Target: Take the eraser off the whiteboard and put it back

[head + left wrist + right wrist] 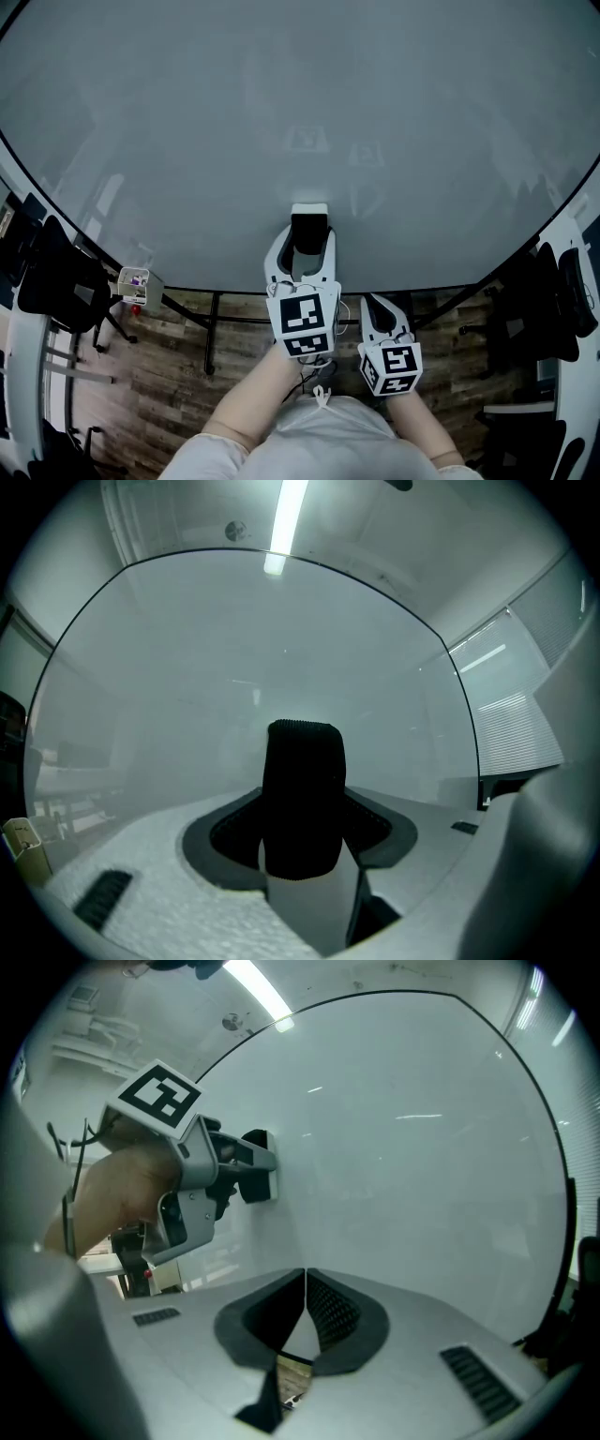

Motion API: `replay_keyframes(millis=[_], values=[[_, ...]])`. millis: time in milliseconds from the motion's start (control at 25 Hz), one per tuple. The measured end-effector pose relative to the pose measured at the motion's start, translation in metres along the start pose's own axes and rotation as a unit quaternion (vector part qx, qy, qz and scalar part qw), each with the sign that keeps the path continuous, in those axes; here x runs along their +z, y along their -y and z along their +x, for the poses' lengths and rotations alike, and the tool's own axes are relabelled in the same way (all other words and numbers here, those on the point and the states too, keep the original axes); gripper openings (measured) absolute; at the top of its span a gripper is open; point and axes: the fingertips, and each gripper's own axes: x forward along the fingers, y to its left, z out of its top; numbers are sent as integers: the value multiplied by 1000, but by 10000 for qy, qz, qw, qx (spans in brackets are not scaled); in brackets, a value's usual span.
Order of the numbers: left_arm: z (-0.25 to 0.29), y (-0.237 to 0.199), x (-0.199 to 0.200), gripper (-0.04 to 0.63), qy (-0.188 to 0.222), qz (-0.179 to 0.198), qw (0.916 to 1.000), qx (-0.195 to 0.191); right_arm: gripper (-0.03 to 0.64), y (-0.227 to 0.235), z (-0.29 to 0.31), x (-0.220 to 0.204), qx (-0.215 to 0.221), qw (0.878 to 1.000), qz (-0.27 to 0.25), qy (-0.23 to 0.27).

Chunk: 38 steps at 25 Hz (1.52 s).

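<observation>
Glossy smooth whiteboard [281, 112], eraser [302, 789] of black ribbed felt-like pad on white plastic; matt wood-plank floor [178, 375]

free: whiteboard [281, 112] around eraser [309, 234] | blocked: left chair [56, 281], right chair [525, 319] at lower corners

The eraser [309, 234] (black on one side, white on the other) sits against the pale grey whiteboard [281, 112], near its lower edge, at 6 o'clock.

Legend, as I see it on my monitor: left gripper [309, 234] and right gripper [373, 302] have white plastic shells, each topped by 1 cube [302, 323] of black-and-white square markers. Dark ribbed pads [333, 1312] line the jaws. Thin black cables [305, 375] trail behind. The person wears a pale top [328, 431].
</observation>
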Motion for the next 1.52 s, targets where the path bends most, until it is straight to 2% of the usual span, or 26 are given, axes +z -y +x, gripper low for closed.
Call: replay_keyframes(millis=[80,240,400,520,720,840,1080,1240,1520], values=[[-3,0,1,244,24,36,10000,-15,28,0,0,-1,8,10000,-14,-10],[-15,1,12,244,249,397,9989,-33,28,-3,0,-2,20,10000,-26,-32],[-30,5,7,244,227,416,9987,-194,28,-5,-3,-4,43,10000,-4,-52],[-44,3,-13,244,27,371,9990,-256,28,-7,-5,-5,53,10000,-10,-65],[-67,3,-59,244,-519,78,9979,-384,28,-10,-6,-10,37,9999,38,-90],[-83,4,-90,245,-746,43,9961,-478,28,-12,-10,-11,36,9999,64,-84],[-105,-2,-131,245,-1149,112,9925,-407,28,-21,-13,-18,88,9997,174,-129],[-110,2,-142,245,-1247,124,9908,-515,28,-31,-14,-19,160,9997,147,-118],[-111,0,-132,245,-1239,-43,9910,-496,28,-35,-17,-19,144,9998,118,-35]])
